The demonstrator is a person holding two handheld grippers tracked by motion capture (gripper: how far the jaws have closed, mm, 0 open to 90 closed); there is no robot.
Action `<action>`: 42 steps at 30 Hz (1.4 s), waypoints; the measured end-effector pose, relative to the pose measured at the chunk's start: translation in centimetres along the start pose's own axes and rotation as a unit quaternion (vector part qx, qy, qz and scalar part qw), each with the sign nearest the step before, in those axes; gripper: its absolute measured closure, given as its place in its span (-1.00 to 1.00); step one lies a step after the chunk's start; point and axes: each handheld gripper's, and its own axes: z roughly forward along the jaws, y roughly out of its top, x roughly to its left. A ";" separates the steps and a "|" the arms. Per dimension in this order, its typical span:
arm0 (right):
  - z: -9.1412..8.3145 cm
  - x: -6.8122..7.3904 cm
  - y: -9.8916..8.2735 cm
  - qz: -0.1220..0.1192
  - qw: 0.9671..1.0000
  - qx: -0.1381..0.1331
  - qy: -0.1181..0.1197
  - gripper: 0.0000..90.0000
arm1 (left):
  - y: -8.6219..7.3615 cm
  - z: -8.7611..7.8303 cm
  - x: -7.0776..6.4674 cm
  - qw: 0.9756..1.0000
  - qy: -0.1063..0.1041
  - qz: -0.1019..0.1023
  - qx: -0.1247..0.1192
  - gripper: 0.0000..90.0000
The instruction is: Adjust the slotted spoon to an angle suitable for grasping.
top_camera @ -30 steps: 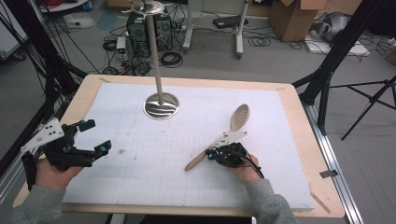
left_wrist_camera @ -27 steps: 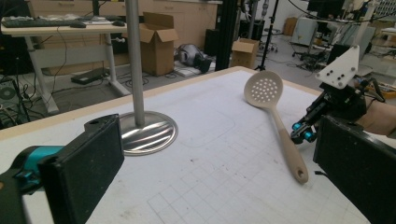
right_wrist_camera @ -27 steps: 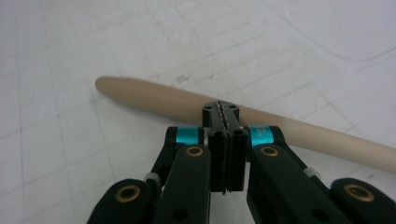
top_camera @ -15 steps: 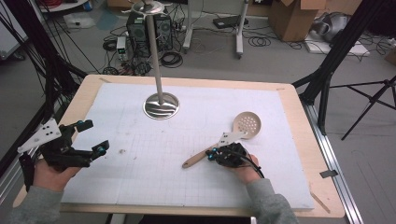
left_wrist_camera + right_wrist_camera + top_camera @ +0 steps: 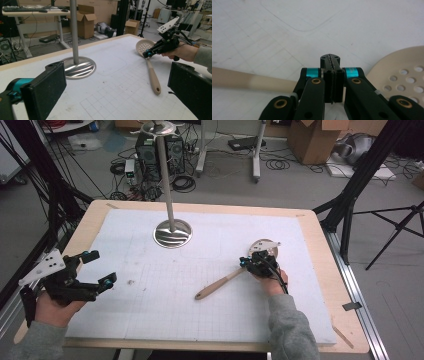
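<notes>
Two closed jaws of the right gripper (image 5: 248, 262) rest above the slotted spoon's (image 5: 149, 63) neck, pressing it flat; the left gripper (image 5: 100, 270) waits, jaws apart.

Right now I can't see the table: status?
Right tongs shut, empty, above slotted spoon neck. Left tongs open, idle. Spoon flat on mat, metal stand well clear.

High view: above person's side, looks forward and down, far off, takes in whole table (image 5: 320, 250)
Left gripper view: low, close to tabletop, faces across toward metal stand (image 5: 74, 50) and slotted spoon (image 5: 150, 65)
Right gripper view: tight over own jaws, spoon just beneath
All share spoon
</notes>
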 end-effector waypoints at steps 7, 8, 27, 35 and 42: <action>1.4 -0.3 0.2 -0.011 0.999 0.030 -0.027 1.00 | -0.4 -0.4 0.1 1.000 0.005 -0.004 0.004 -0.95; 1.4 -0.3 0.2 -0.011 0.999 0.030 -0.027 1.00 | -0.4 -0.4 0.1 1.000 0.005 -0.004 0.004 -0.95; -2.8 -0.6 -3.4 -0.022 0.998 0.048 -0.022 1.00 | -0.1 -1.1 0.0 1.000 0.010 0.000 -0.001 -0.95; -6.3 -0.5 -6.3 -0.010 0.998 0.051 -0.021 1.00 | 0.0 -1.1 -0.1 1.000 0.010 -0.001 -0.001 -0.95; -7.1 -0.3 -6.6 -0.010 0.999 0.035 -0.010 1.00 | 0.1 -0.8 -0.1 1.000 0.008 -0.001 -0.001 -0.95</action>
